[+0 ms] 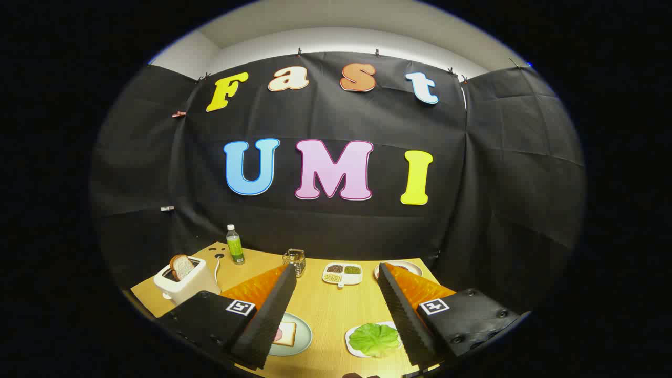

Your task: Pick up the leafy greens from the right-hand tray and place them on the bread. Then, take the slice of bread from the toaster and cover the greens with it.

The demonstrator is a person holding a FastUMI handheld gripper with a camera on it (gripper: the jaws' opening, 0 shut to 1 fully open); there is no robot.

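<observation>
The gripper [336, 294] hung above the wooden table [325, 310] with its two fingers spread wide apart and nothing held between them. Low between the fingers, close beside the right one, the leafy greens [374, 339] lay on a small white tray [353, 341], untouched. Beside the left finger sat a pale plate [302, 336] carrying a slice of bread [285, 334] with something pink on it; the finger hid part of both. Beyond the left finger stood a white toaster [185, 286] with a browned slice of bread [181, 266] sticking up from its slot, and its cord trailed across the table behind it. Farther off past the toaster stood a green bottle [234, 244] with a white cap. Ahead, between the fingertips, were a small clear container [295, 259] just by the left tip and a divided white dish [342, 273] holding grains or beans. Behind the right fingertip, another plate [407, 268] showed partly.
</observation>
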